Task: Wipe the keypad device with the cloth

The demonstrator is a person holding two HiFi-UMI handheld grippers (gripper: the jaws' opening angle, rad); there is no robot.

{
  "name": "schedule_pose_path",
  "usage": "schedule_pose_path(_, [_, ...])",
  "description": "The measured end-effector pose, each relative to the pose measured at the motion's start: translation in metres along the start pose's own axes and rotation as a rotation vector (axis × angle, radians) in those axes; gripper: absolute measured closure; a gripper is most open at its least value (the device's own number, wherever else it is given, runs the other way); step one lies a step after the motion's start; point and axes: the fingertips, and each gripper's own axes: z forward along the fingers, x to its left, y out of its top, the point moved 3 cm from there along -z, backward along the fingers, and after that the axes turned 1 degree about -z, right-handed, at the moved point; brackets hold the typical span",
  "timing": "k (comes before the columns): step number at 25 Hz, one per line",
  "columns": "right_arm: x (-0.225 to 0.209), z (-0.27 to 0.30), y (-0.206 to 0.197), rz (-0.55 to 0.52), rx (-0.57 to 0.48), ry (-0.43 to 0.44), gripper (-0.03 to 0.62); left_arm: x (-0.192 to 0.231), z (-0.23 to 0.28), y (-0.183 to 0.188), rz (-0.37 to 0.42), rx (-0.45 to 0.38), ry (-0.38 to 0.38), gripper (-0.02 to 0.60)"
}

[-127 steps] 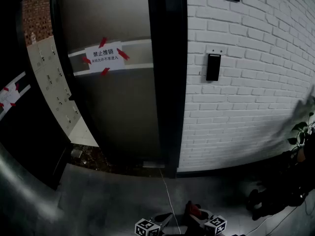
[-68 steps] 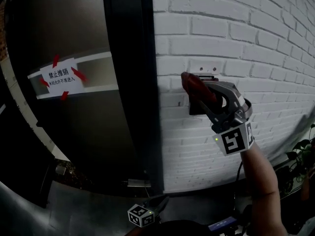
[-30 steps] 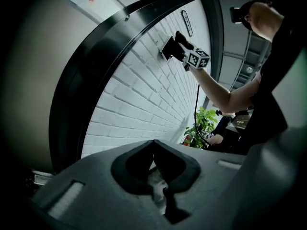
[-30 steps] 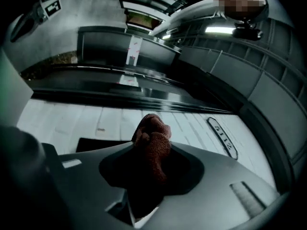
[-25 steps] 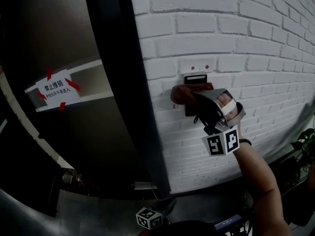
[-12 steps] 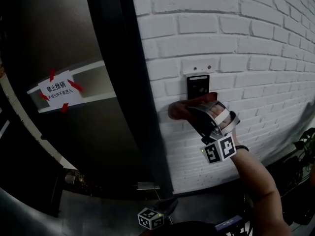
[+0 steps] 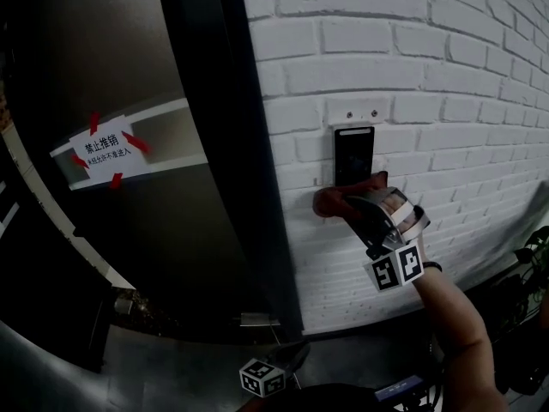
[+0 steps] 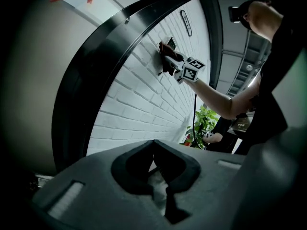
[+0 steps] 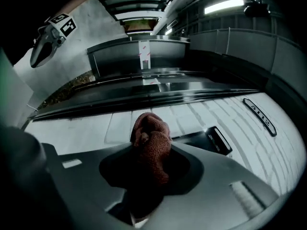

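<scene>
The black keypad device (image 7: 353, 153) hangs on the white brick wall (image 7: 455, 101). A red cloth (image 7: 333, 202) is pressed to the wall just under the keypad's lower edge, with my right gripper (image 7: 350, 202) shut on it. In the right gripper view the bunched cloth (image 9: 152, 137) fills the jaws and the keypad (image 9: 219, 140) lies to their right. My left gripper (image 7: 273, 372) hangs low by the floor, far from the keypad, jaws together with nothing in them. From the left gripper view, the right gripper (image 8: 169, 61) shows against the wall.
A dark door frame (image 7: 244, 161) runs up just left of the keypad. Beyond it is a glass door with a paper notice (image 7: 105, 148) taped on in red. A potted plant (image 7: 536, 247) stands at the far right. The person's forearm (image 7: 446, 312) reaches up to the right gripper.
The right gripper has drawn the cloth down the keypad, from over its face to just below it, and the keypad now shows uncovered. The left gripper has stayed low.
</scene>
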Motion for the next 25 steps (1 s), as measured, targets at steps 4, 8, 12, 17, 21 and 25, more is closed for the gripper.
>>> schedule_pose_path(4, [-0.052,-0.031,-0.043,0.349,0.027,-0.171,0.477,0.0,-0.004,-0.003,-0.018,0.015,0.003,0.577])
schedule_pose_path(8, [-0.122,-0.025,-0.07,0.873,-0.087,-0.297,0.477,-0.008,0.006,-0.003,-0.008,0.025,-0.025,0.577])
schedule_pose_path(12, [-0.165,-0.015,-0.057,0.93,-0.085,-0.34,0.482,-0.011,0.009,0.001,-0.001,0.012,-0.035,0.577])
schedule_pose_path(17, [-0.201,-0.002,-0.006,0.51,-0.111,-0.294,0.479,-0.005,-0.001,-0.003,-0.022,0.006,-0.013,0.577])
schedule_pose_path(21, [-0.155,0.036,0.048,-0.39,0.055,-0.17,0.502,-0.005,-0.001,-0.004,-0.024,0.001,-0.012,0.577])
schedule_pose_path(25, [-0.09,0.051,0.064,-0.628,0.07,0.034,0.484,-0.005,-0.002,-0.003,-0.024,0.005,-0.015,0.577])
